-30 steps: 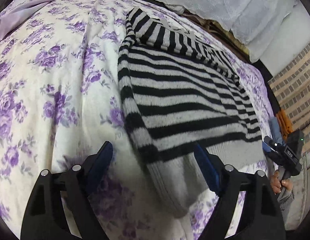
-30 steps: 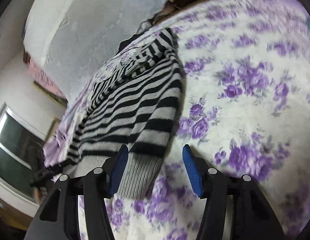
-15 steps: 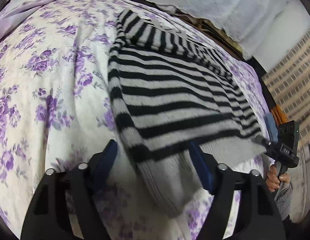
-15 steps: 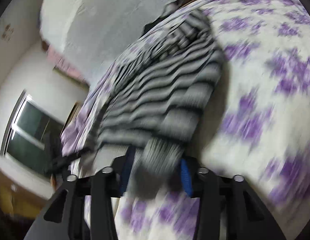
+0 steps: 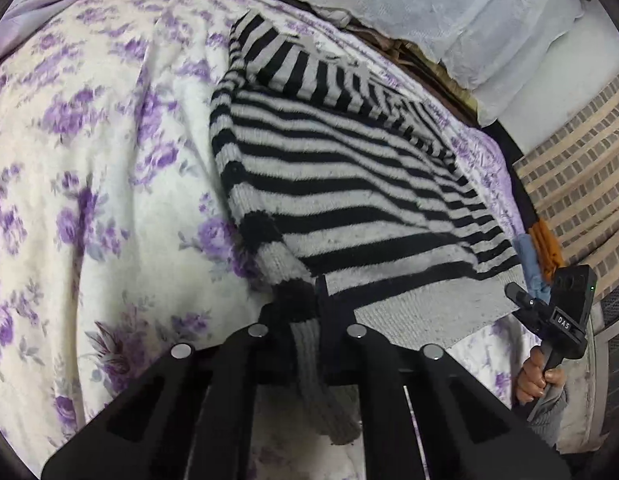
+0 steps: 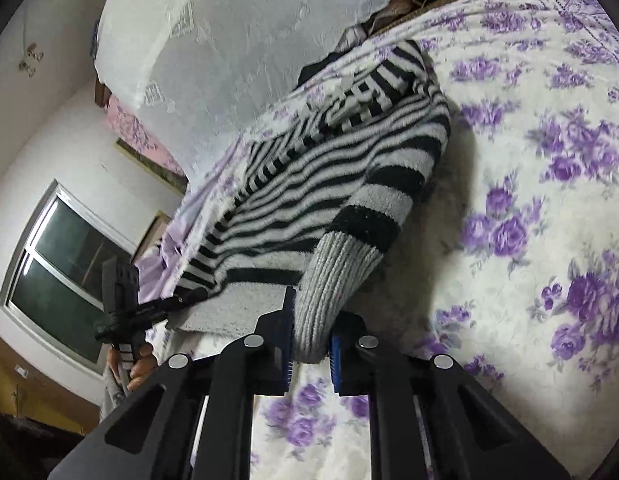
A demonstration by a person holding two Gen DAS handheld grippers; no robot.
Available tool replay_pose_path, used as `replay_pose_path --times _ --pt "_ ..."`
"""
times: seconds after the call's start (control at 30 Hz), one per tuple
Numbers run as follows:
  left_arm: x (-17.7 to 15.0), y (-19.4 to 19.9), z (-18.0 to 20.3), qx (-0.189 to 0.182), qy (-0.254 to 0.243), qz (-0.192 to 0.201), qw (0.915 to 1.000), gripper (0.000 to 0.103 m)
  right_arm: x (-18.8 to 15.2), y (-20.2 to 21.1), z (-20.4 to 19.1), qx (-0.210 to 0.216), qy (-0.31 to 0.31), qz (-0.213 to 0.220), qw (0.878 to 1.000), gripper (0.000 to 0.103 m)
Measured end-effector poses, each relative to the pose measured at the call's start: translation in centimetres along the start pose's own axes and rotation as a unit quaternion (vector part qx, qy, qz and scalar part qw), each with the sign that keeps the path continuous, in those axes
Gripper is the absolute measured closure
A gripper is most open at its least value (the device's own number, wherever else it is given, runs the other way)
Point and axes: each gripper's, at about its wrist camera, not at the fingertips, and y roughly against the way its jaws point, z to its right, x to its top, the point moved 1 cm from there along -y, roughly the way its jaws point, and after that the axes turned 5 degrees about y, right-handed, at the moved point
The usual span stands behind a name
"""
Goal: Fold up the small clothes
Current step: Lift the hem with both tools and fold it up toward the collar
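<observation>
Both claws have come together since a second ago: then their blue pads stood wide on either side of the ribbed cuffs, now each has a cuff between them. The left claw (image 5: 305, 312) is pressed together on the grey cuff of the near left sleeve (image 5: 269, 264). The right claw (image 6: 311, 336) is closing on the other cuff (image 6: 329, 296), pads against the rib knit.

The striped sweater (image 5: 349, 184) lies flat on the flowered bed cover (image 5: 89, 160), hem toward the person, collar end away. Its long axis runs straight ahead of both claws, and each sleeve lies folded down along its own side edge, cuff nearest the claw that holds it.

So the body stretches forward between the two grips. I reckon the fold turns on this: both cuffs can be carried forward or inward over the body, each hand working its own side.
</observation>
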Motion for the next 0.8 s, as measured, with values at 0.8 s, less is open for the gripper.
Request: replay_pose_path --times 0.8 --pt "13.0 1.1 3.9 -0.002 -0.021 0.088 0.9959 0.096 14.5 -3.0 -2.2 0.012 0.037 0.071 0.997 0.089"
